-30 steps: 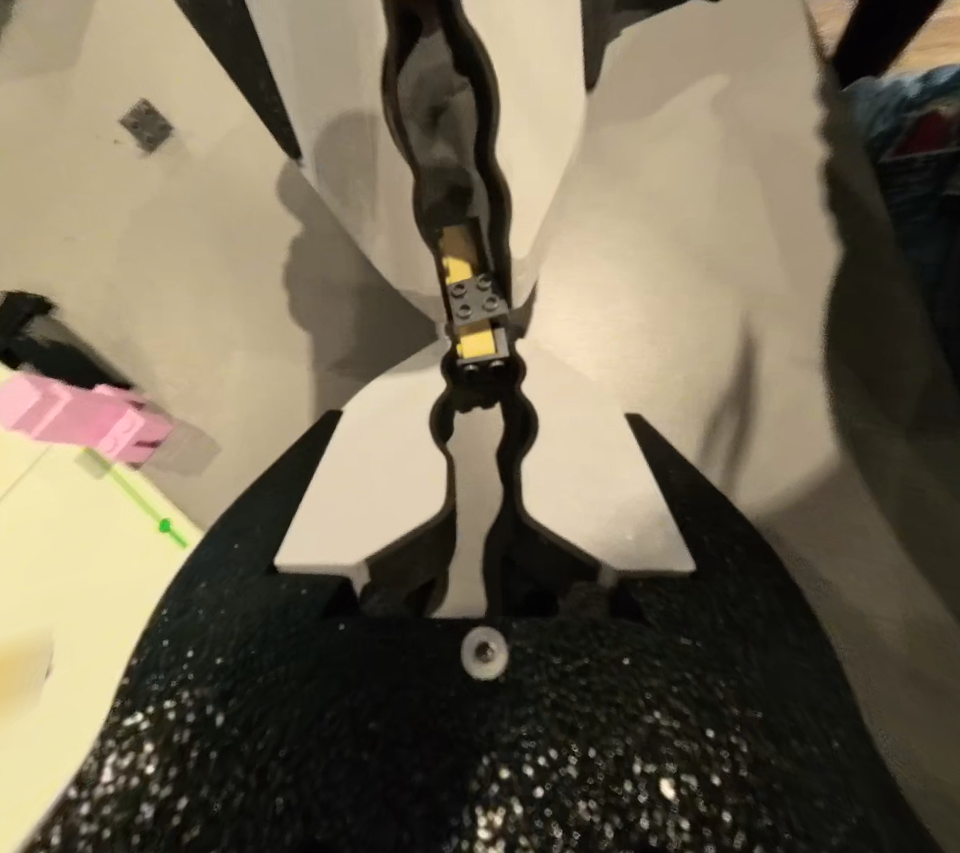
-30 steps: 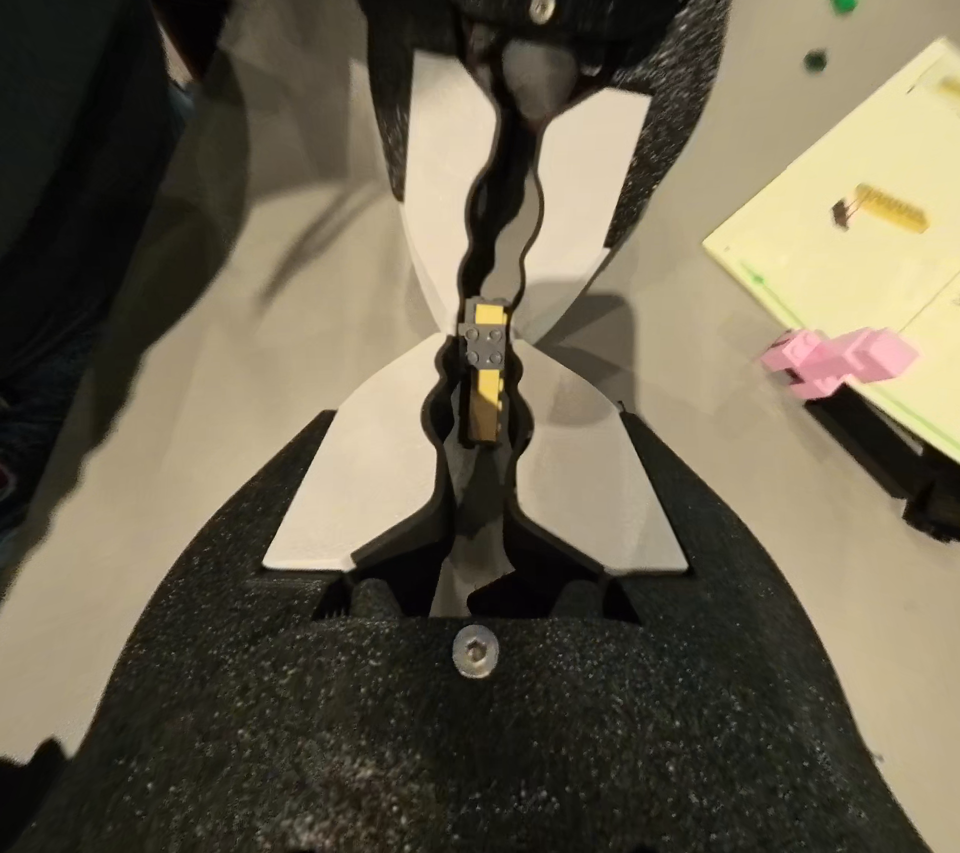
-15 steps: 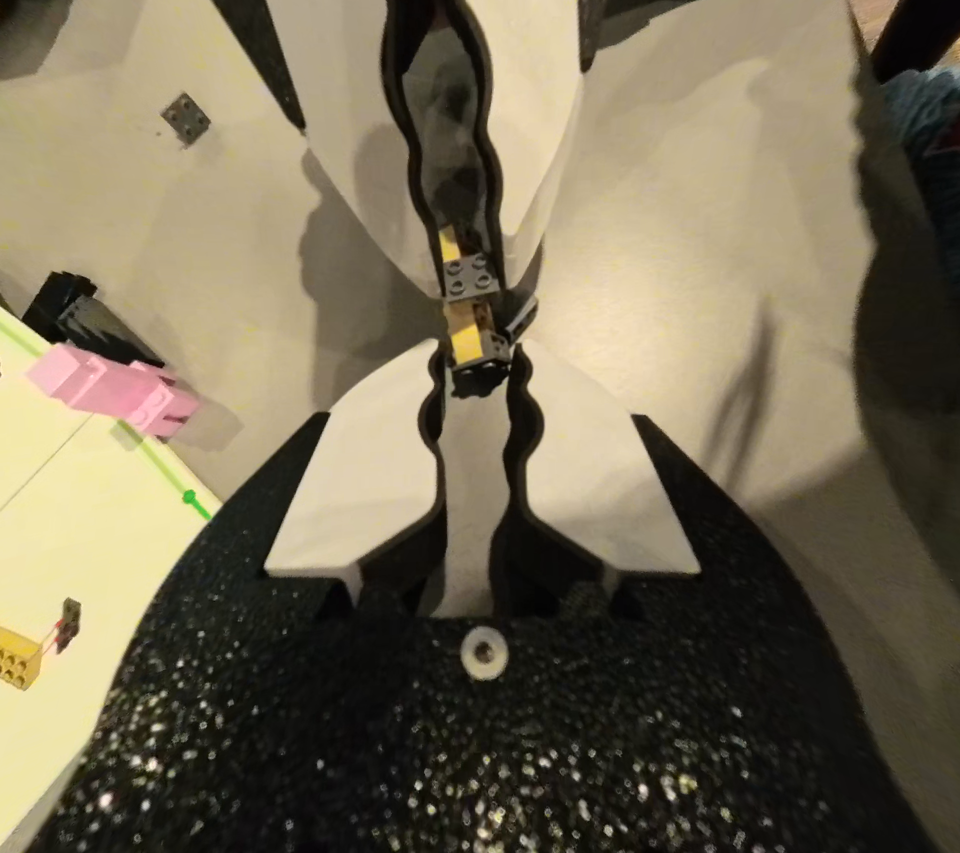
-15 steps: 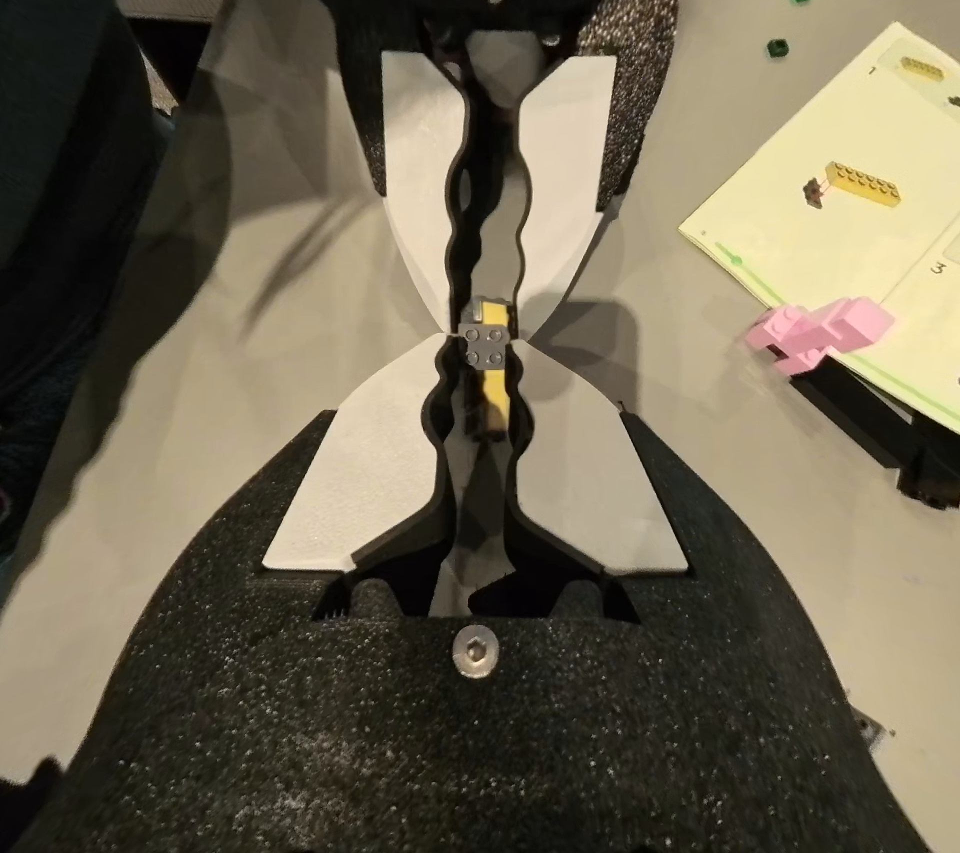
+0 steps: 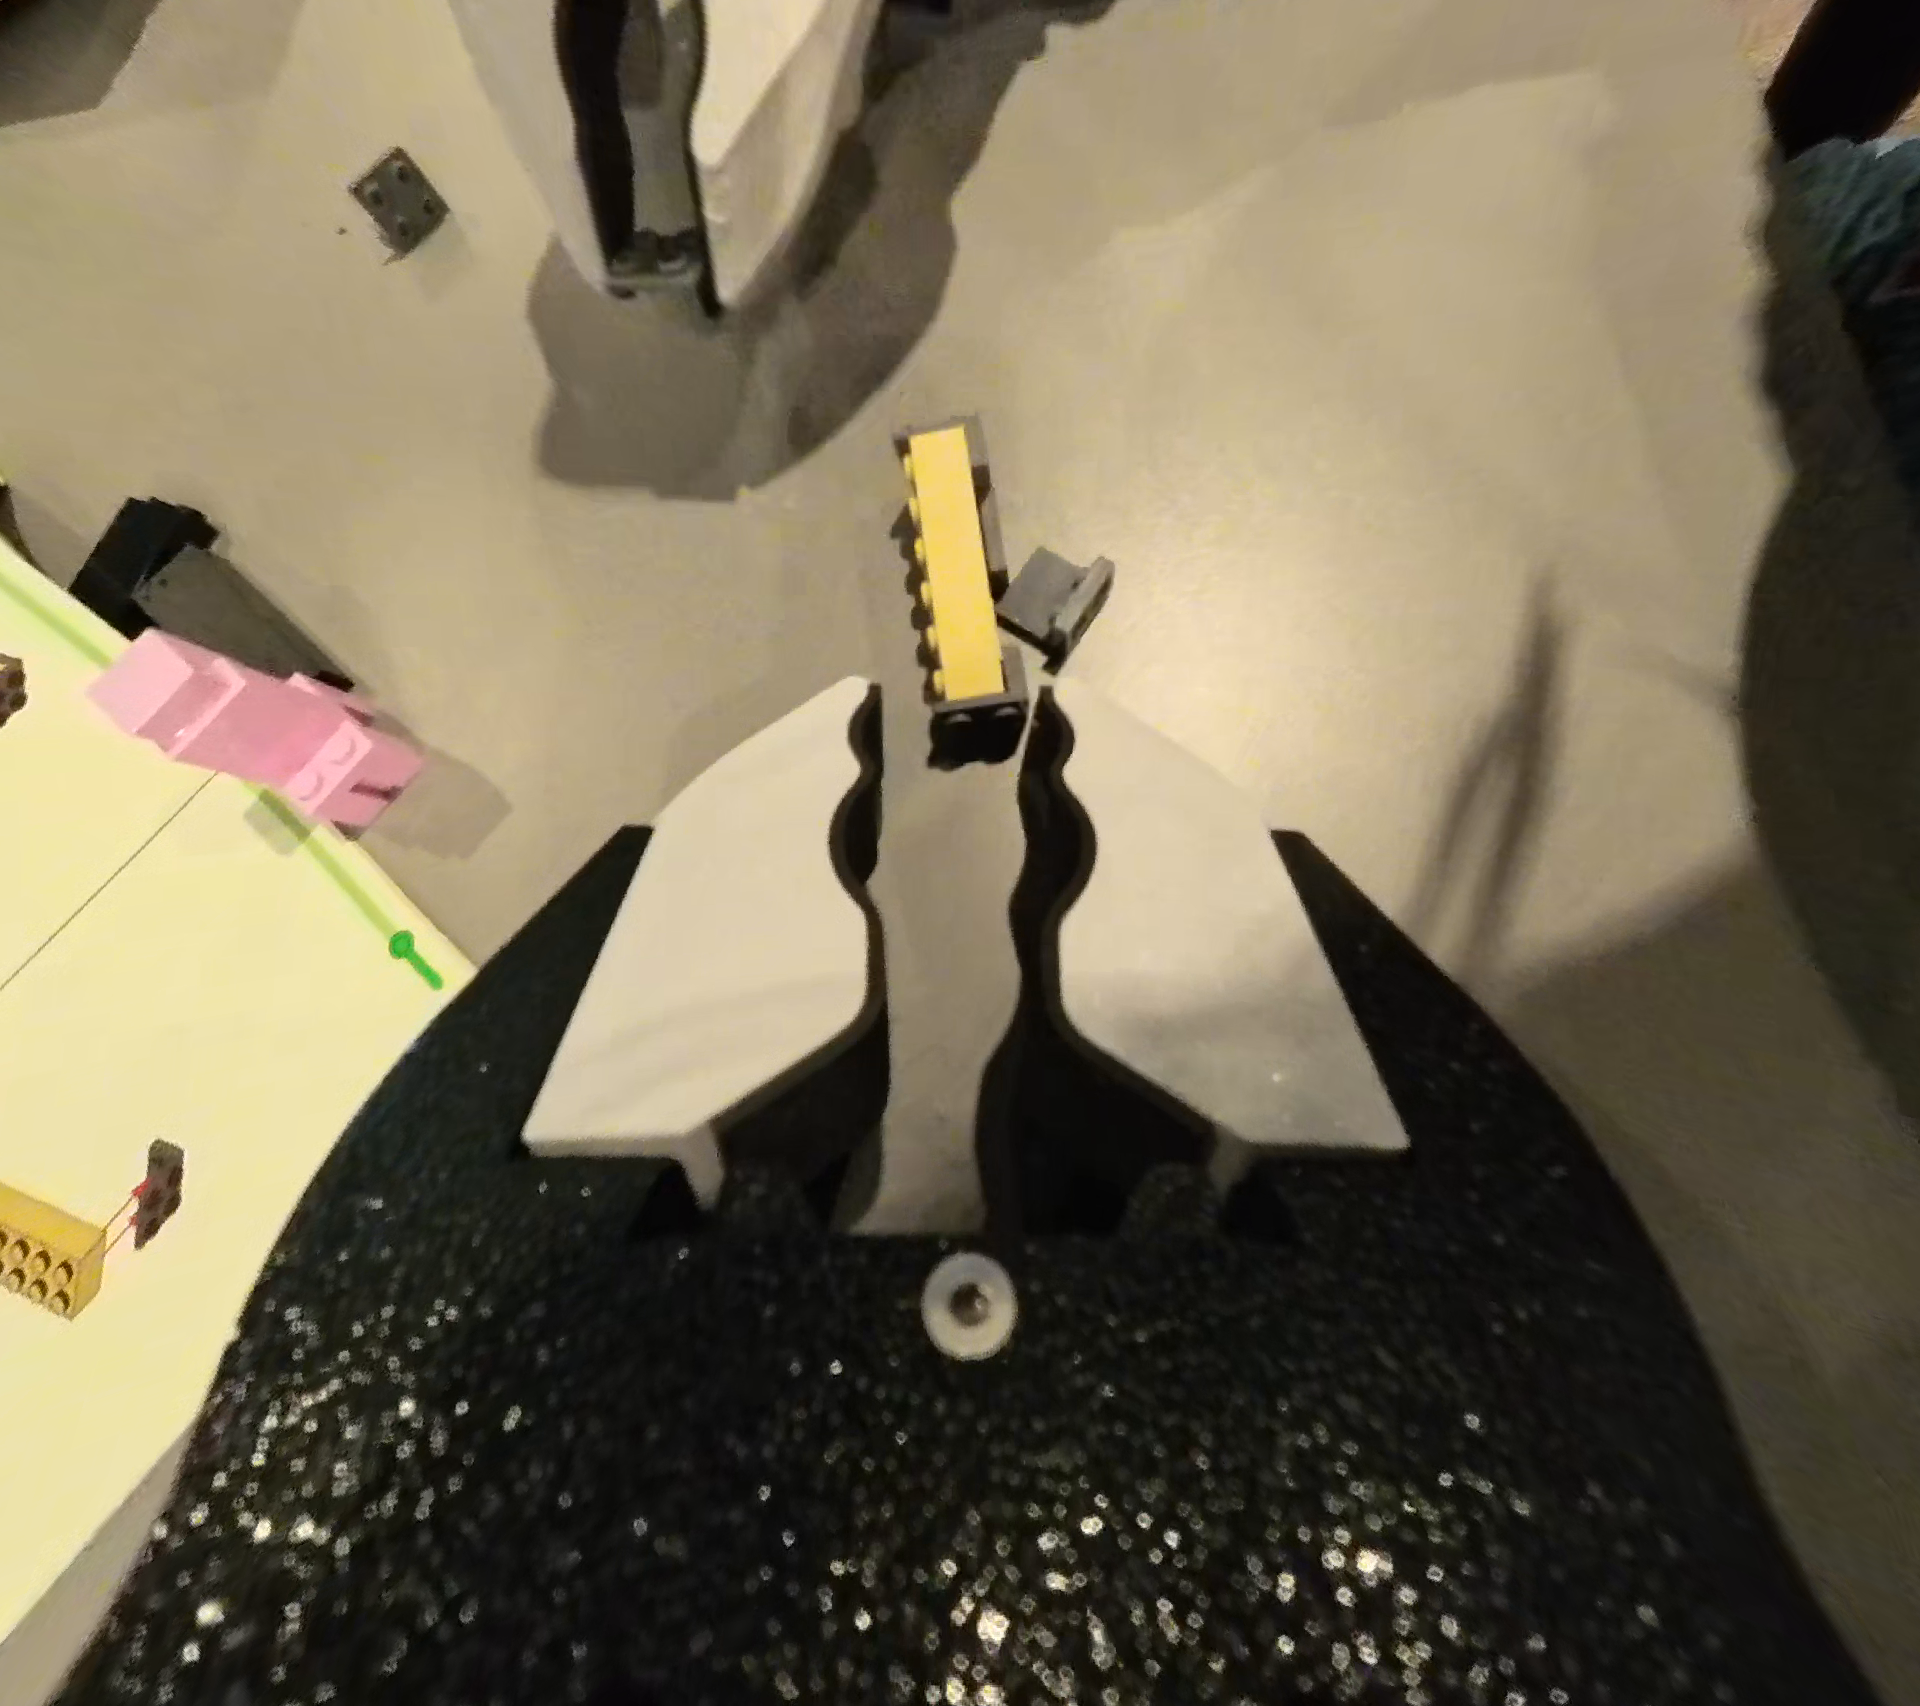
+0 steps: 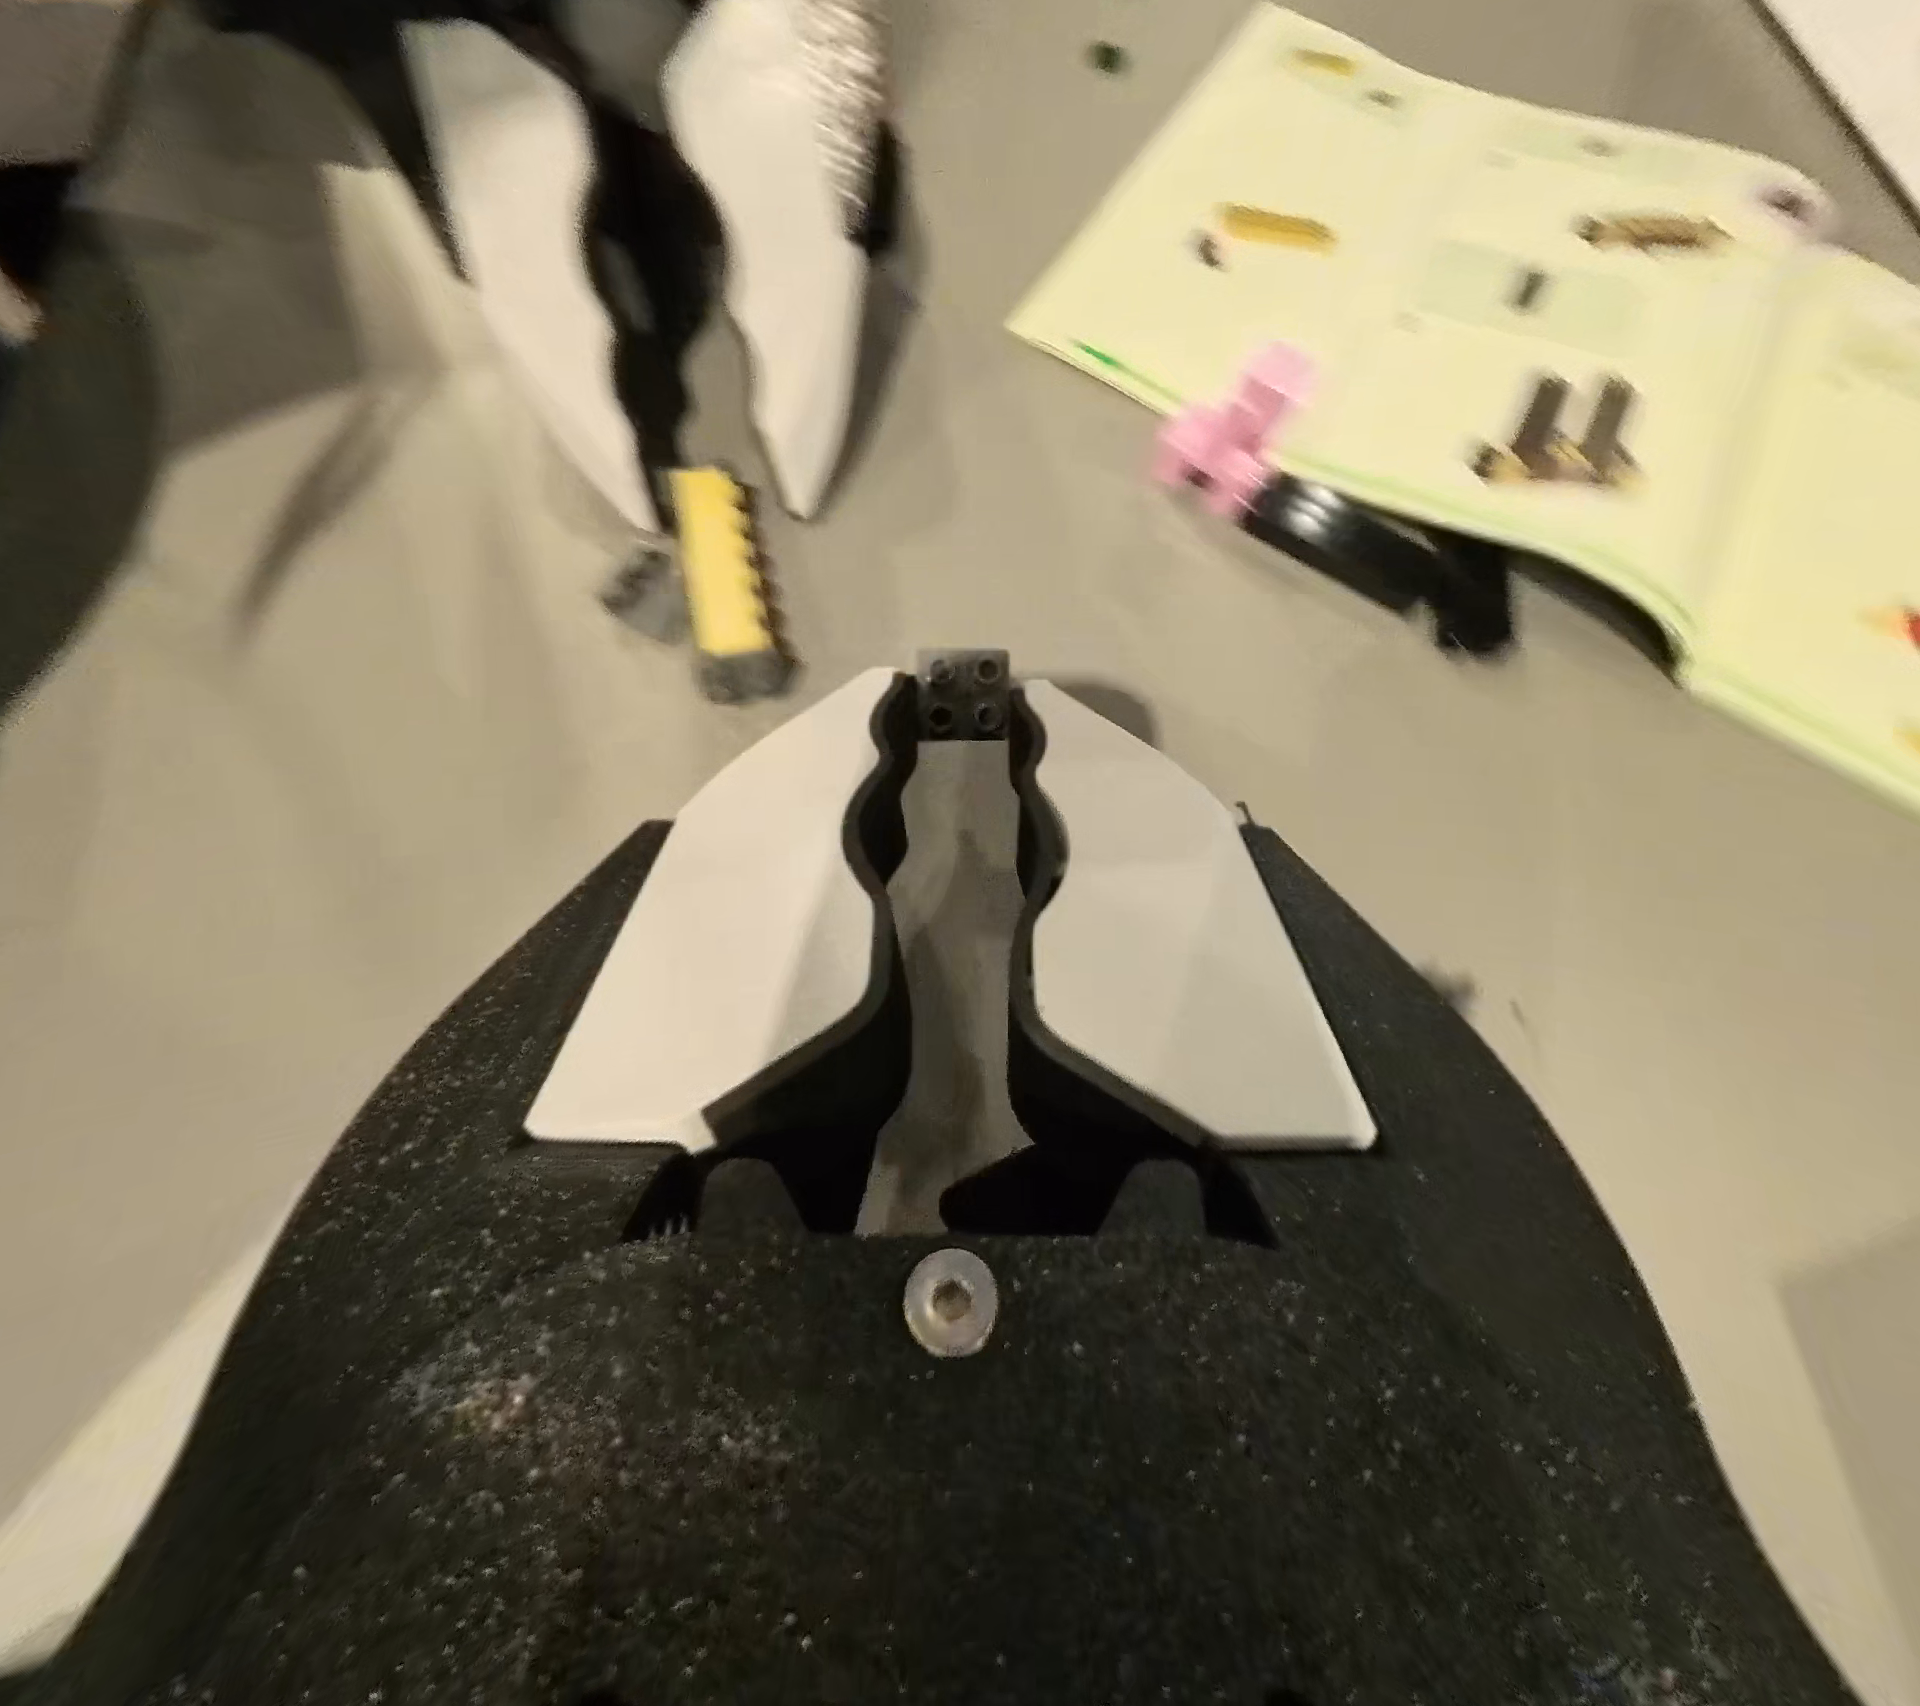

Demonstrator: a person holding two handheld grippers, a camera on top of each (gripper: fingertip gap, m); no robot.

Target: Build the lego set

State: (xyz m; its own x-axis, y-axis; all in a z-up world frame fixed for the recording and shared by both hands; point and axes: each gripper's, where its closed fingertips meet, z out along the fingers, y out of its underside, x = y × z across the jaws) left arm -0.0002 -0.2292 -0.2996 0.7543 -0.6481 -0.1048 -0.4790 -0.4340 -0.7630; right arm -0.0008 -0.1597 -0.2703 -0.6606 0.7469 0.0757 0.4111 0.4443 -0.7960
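Yellow brick [image 5: 958, 578] just beyond gaping L tool [image 5: 954, 711] tips — R tool [image 6: 964, 700] pinches dark plate [image 6: 964, 696].

I have pulled the two grippers apart. The right gripper [image 6: 961, 700] now pinches only the dark grey plate [image 6: 964, 698], separated from the yellow brick [image 5: 958, 581]. The left gripper [image 5: 954, 726] has spread its fingers, and the brick now lies on the table [image 5: 1351, 409].
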